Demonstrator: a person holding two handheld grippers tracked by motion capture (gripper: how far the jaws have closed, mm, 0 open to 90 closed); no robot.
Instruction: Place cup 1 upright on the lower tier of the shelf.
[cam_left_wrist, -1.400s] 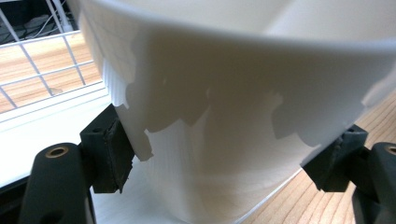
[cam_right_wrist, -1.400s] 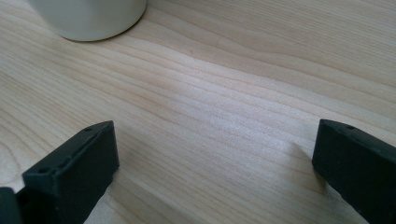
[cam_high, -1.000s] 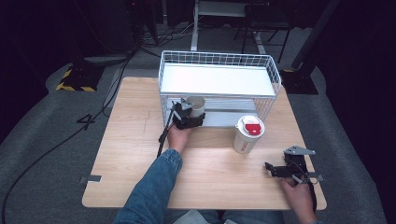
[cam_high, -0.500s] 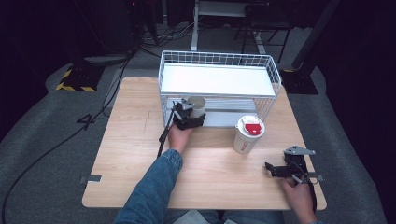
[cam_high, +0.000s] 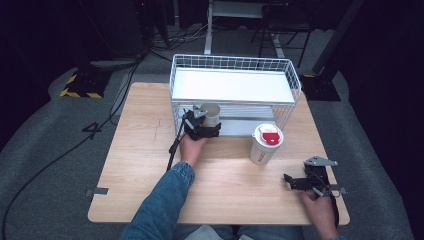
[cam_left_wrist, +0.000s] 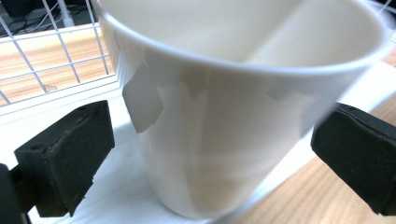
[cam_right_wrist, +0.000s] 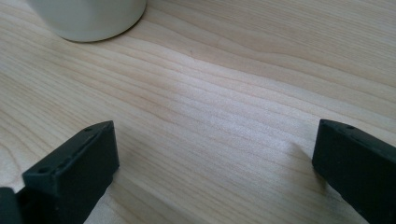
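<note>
An open cream paper cup (cam_high: 211, 111) stands upright at the front of the wire rack's lower shelf (cam_high: 240, 127). My left gripper (cam_high: 204, 125) reaches it from the table side. Its jaws have just been opening. In the left gripper view the cup (cam_left_wrist: 233, 107) sits between the two black pads (cam_left_wrist: 65, 158), with a gap on each side, so nothing presses on it. A white cup with a red-marked lid (cam_high: 266, 142) stands on the table to the right of the left hand. My right gripper (cam_high: 295, 181) lies open near the table's front right, jaws (cam_right_wrist: 215, 158) over bare wood.
The white wire rack (cam_high: 235, 65) with a flat white top shelf stands at the back of the wooden table (cam_high: 140, 150). The lidded cup's base (cam_right_wrist: 88, 18) is just ahead of the right gripper. A cable trails from the left gripper along the forearm.
</note>
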